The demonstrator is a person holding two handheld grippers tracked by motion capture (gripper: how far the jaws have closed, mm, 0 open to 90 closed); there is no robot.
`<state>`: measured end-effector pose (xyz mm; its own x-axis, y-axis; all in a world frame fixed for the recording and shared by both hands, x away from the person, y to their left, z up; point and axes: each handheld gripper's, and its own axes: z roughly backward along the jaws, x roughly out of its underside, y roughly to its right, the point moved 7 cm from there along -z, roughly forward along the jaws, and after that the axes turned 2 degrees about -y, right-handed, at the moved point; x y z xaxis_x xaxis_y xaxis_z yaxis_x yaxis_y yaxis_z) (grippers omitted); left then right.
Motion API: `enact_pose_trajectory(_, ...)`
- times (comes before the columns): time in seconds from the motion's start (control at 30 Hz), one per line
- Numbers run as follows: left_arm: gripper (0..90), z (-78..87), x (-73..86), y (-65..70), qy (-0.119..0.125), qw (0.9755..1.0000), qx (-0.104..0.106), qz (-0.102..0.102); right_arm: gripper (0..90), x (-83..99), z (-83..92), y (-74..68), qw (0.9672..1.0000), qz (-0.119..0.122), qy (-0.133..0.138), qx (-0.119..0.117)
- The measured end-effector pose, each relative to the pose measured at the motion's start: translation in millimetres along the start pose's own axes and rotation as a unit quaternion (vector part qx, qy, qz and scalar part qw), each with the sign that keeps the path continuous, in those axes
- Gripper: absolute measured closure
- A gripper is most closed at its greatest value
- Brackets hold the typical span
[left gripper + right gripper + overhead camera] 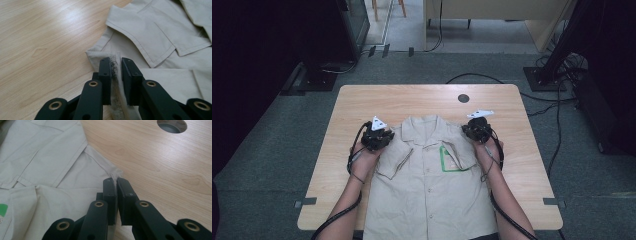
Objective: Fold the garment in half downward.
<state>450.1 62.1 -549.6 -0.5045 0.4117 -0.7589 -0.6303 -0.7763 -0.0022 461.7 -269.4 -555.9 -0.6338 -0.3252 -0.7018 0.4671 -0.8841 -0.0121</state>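
Shirt (pixel 428 185) lies flat, collar toward the desk's (pixel 362 100) far edge. Left gripper (pixel 115 65) and right gripper (pixel 115 184) fingers pinch its shoulder folds; both should lift evenly, keeping the cloth taut.

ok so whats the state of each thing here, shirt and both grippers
beige short-sleeved button shirt: flat on the table, front up, buttoned, sleeves folded in over the chest
left gripper: shut on the shirt, a shoulder fold pinched between its fingers
right gripper: shut on the shirt, at the other shoulder edge
light wooden table: bears the shirt, round hole near its far edge
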Motion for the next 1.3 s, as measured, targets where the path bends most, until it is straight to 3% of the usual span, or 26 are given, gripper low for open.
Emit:
enact_pose_trajectory(0.07, 80.2, 2.5, -0.2, -2.9, 0.003, 1.0000, -0.002, 0.003, 86.0, 0.6, 1.1, 2.2, 1.0000, -0.008, -0.001, -0.002)
enact_pose_trajectory(0.3, 84.7, 9.0, 2.9, -10.2, 0.005, 0.9999, -0.009, 0.002, 86.1, 1.6, 5.6, 5.7, 1.0000, -0.003, 0.001, 0.001)
enact_pose_trajectory(0.5, 87.9, 11.1, 5.0, -11.7, 0.004, 1.0000, 0.005, 0.004, 86.1, 4.0, 9.5, 10.5, 1.0000, -0.008, 0.002, -0.003)
enact_pose_trajectory(0.57, 88.3, 10.7, 5.8, -12.8, 0.001, 0.9998, 0.012, 0.014, 86.1, 4.1, 11.2, 11.6, 0.9999, -0.010, 0.005, -0.003)
enact_pose_trajectory(0.73, 88.5, 10.3, 8.1, -17.4, -0.005, 0.9997, 0.006, 0.024, 86.1, 3.9, 15.1, 13.6, 0.9997, -0.019, 0.013, -0.012)
enact_pose_trajectory(0.93, 88.7, 8.4, 13.6, -22.7, -0.004, 0.9990, 0.015, 0.042, 86.0, 7.7, 14.6, 15.3, 0.9999, -0.014, 0.005, -0.007)
enact_pose_trajectory(1.13, 88.7, 5.7, 17.7, -26.1, -0.009, 0.9990, 0.011, 0.042, 85.8, 11.9, 12.4, 17.8, 0.9999, -0.015, -0.001, -0.005)
enact_pose_trajectory(1.3, 88.7, 2.5, 20.1, -24.4, -0.019, 0.9995, 0.001, 0.026, 85.7, 13.7, 12.7, 21.0, 0.9999, -0.016, -0.001, -0.001)
